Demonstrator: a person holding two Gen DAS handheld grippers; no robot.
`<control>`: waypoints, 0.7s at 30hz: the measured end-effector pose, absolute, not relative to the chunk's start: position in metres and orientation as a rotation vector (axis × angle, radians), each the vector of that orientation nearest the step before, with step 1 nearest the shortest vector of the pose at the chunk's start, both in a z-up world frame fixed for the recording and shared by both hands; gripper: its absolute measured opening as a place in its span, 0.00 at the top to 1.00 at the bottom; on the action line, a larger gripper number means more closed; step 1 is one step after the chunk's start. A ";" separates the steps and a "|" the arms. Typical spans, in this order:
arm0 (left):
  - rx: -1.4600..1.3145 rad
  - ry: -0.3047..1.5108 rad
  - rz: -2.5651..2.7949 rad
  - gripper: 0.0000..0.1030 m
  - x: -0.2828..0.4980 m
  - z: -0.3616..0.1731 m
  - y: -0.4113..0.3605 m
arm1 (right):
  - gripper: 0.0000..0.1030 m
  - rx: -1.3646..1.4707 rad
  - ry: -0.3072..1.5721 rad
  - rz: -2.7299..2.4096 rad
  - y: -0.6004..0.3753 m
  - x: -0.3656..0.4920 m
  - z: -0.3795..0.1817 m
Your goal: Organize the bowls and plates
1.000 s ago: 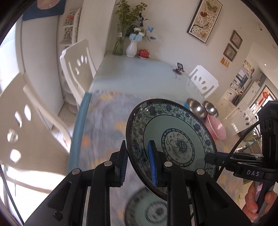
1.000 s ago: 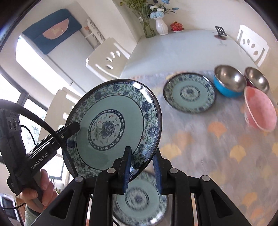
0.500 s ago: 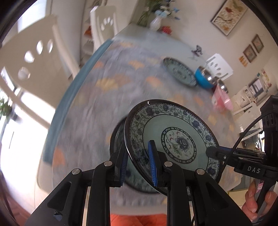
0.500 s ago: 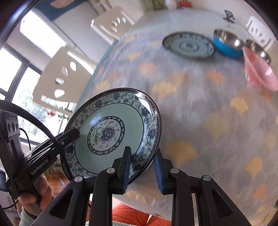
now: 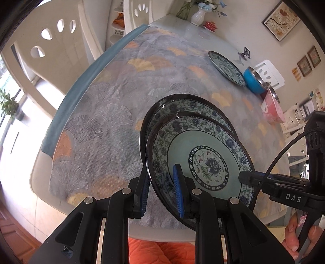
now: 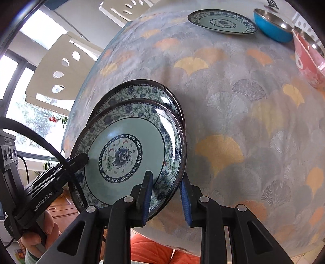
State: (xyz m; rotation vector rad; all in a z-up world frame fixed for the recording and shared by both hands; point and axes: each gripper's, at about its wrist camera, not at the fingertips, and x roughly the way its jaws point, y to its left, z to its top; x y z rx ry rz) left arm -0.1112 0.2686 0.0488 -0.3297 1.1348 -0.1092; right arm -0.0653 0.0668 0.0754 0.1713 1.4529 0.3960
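Left wrist view: left gripper [image 5: 161, 192] is clamped on the near rim of the held plate [image 5: 203, 160], one blue pad above the rim, one below. The plate is tilted, just above a matching lower plate [image 5: 182, 105] lying on the tablecloth [image 5: 105, 113] near the table's front edge; whether the two touch is not clear. The right gripper's black fingertip [image 5: 246, 177] reaches the held plate's right rim, the hand [image 5: 298, 237] below it partly cut off. Far side of the cloth: third plate [image 5: 225, 68] flat, blue bowl [image 5: 254, 80] just beside it, pink bowl [image 5: 273, 110] nearer, another steel-rimmed bowl between them, mostly hidden. White vase [image 5: 199, 14] with flowers and a small red dish [image 5: 211, 25] at the table's far end. White chair [image 5: 50, 50] at left.

Right wrist view: right gripper [image 6: 165, 198] straddles the held plate [image 6: 126, 156] at its lower right rim. The left pad lies on the plate's face; the right pad shows a gap from the rim, so jaws look loose, not squeezing. Left gripper's finger [image 6: 78, 159] rests on the plate's left rim, hand [image 6: 40, 233] on its handle. The lower plate [image 6: 142, 91] shows behind and above the held one, overlapped by it. Far plate [image 6: 222, 21], blue bowl [image 6: 272, 26] and pink bowl [image 6: 308, 61] sit along the top right, well apart from the stack. Tablecloth [image 6: 233, 121] has grey fan and yellow leaf print. Chair [image 6: 61, 67] at left.
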 end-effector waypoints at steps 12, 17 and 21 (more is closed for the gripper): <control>-0.375 1.100 -0.020 0.80 -0.092 0.059 0.291 | 0.75 0.225 1.447 0.399 0.061 -0.055 0.080; -0.364 1.066 -0.017 0.80 -0.085 0.079 0.294 | 0.75 0.239 1.388 0.408 0.050 -0.053 0.101; -0.329 1.012 -0.073 0.80 -0.074 0.110 0.281 | 0.75 0.261 1.315 0.387 0.033 -0.046 0.128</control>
